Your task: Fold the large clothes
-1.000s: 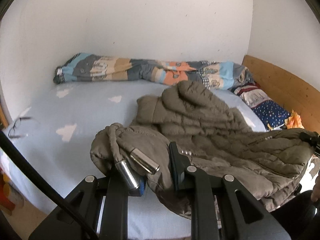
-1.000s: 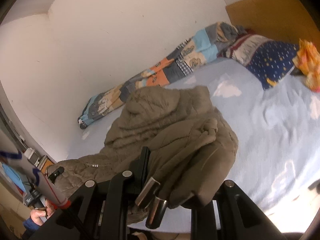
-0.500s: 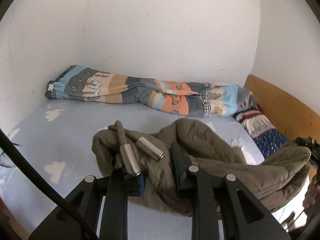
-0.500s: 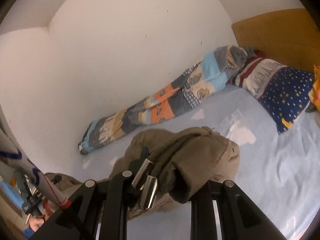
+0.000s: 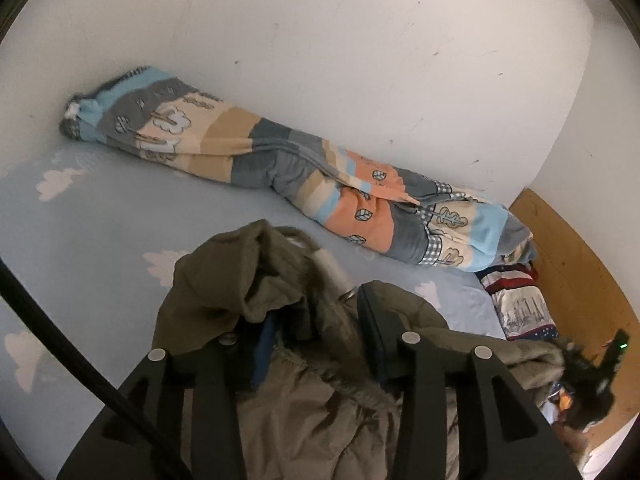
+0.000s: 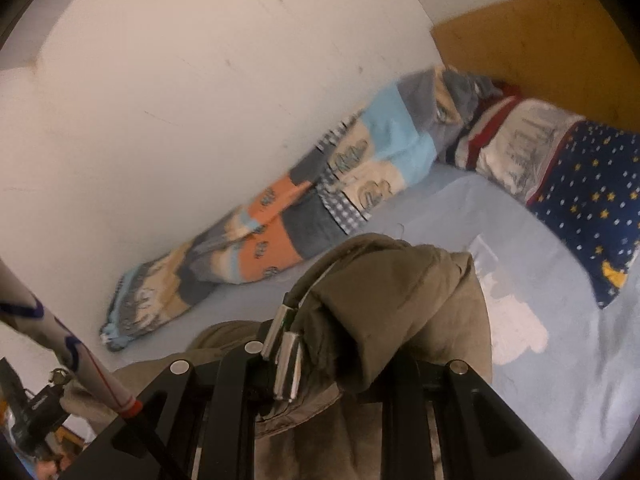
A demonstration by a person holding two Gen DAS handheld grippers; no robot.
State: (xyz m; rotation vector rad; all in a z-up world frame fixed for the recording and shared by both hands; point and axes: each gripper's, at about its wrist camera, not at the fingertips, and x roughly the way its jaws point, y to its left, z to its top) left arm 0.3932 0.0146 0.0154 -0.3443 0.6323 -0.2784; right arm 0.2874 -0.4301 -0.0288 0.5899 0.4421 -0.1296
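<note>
Out over the pale blue bed, both claws carry the near edge of the olive padded jacket toward the patchwork quilt rolled along the wall. The left claw has just been opening, its jaws parting with a bunch of hem lying loose between them, so that side looks about to drop. The right claw is clamped on its own fold of jacket, cloth draped over the fingers. From each claw the garment trails back toward six o'clock, its bulk heaped below, while the free bed lies ahead at twelve. The jacket's long axis runs roughly nine to three between the two claws; the quilt sits close, near one o'clock from the left.
</note>
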